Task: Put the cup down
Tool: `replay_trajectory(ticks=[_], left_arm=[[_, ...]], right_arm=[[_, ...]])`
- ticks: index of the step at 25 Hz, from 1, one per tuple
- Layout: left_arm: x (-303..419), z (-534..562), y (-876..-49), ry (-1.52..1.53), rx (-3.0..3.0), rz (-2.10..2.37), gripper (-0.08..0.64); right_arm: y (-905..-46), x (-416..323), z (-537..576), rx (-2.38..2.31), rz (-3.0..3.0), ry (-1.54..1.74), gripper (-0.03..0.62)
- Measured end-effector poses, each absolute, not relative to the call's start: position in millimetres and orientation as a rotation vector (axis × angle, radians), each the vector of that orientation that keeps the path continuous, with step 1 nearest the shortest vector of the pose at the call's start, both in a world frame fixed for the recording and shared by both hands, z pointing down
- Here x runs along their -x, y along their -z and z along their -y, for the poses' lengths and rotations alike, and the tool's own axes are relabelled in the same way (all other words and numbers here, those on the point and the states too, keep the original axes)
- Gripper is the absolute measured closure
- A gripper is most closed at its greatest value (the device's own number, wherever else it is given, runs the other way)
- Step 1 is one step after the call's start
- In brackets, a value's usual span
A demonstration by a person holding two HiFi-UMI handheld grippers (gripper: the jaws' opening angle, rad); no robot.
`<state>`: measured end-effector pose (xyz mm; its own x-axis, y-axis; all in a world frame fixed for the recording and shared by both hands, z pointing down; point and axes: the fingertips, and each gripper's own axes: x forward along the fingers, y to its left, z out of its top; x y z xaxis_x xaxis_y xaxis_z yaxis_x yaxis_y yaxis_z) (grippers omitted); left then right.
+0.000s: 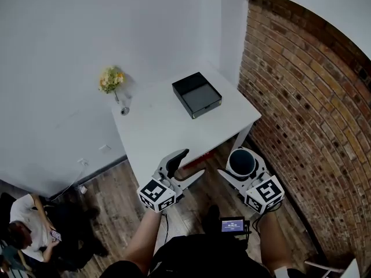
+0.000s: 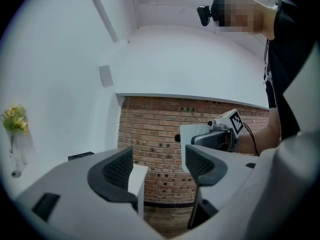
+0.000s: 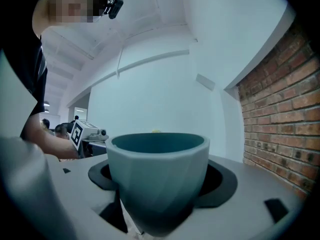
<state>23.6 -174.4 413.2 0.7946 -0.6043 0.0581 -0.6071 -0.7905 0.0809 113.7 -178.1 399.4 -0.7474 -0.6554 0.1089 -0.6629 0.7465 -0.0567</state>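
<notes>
right gripper view: the teal cup (image 3: 157, 179) sits upright between the two dark pads of the right gripper (image 3: 160, 194). The jaws stand wide and pinch its wall on opposite sides, below the rim. the cup looks empty, and we see no handle on the side facing us.

head view: the cup (image 1: 242, 161) is carried in the air over the wooden floor. it hangs just off the near right corner of the white table (image 1: 162, 129), not yet above the top. a black tray (image 1: 197, 94) and a small vase of flowers (image 1: 111, 81) stand farther back on the table.

left gripper view: the left gripper (image 2: 159, 166) has its jaws spread with nothing between them; only the brick wall (image 2: 160, 129) shows through the gap.

handling, as we judge it: the wall looks stiff and smooth, so it should not give under the pads. it narrows toward the base, so a loose grip could let it slide. it seems light, though whether it is ceramic or plastic we cannot tell; if ceramic, a hard landing could chip it. the present hold, mid-wall on two opposite sides, seems the right one. we would set the base flat on a bare part of the table before letting go.
</notes>
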Motion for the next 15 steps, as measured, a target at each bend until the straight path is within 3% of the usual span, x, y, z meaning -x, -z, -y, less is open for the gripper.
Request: replay_trajectory(ticks=[15], left_arm=[[-51.3,272.6,-414.6,-0.113,-2.846,1.125,0.225]], right_arm=[[-397.7,-140.8,285.8,-0.961,2.934,-0.129,0.187]])
